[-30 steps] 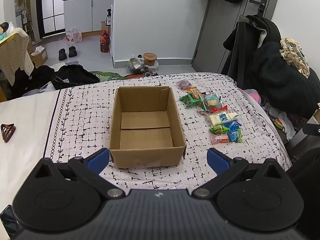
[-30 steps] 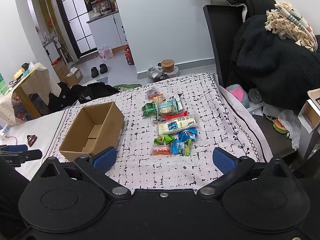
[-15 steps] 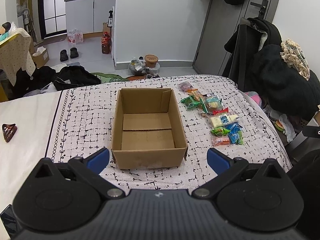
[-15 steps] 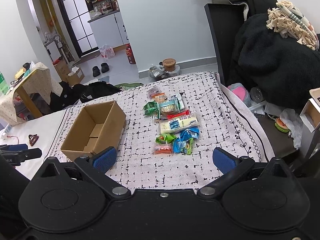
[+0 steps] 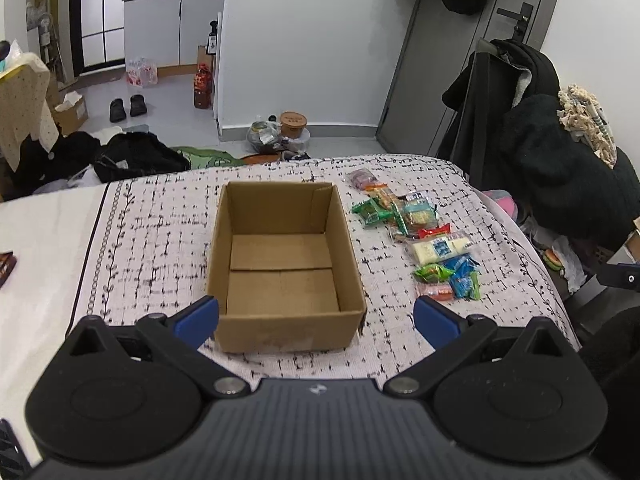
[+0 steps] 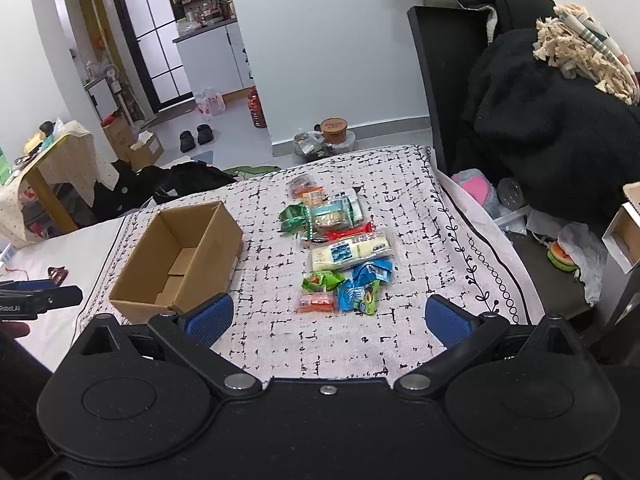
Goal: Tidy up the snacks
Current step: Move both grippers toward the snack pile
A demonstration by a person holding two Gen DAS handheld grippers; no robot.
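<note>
Two grippers, left gripper point(image 5: 316, 320) and right gripper point(image 6: 329, 316), hover spread and empty at lower frame; snack packets point(image 6: 338, 246) lie mid-frame, right of the empty cardboard box point(image 5: 280, 216).

One cardboard box point(image 5: 284, 264), roughly ten snack packets point(image 6: 340, 248), two shoes point(image 5: 127, 107), one patterned cloth point(image 5: 160, 240)

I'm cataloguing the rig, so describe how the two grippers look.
Both are alike. The left gripper and right gripper each have a black body with two round housings, silver pivot screws and black fingers tipped with blue pads. The left body is ribbed at its centre.
</note>
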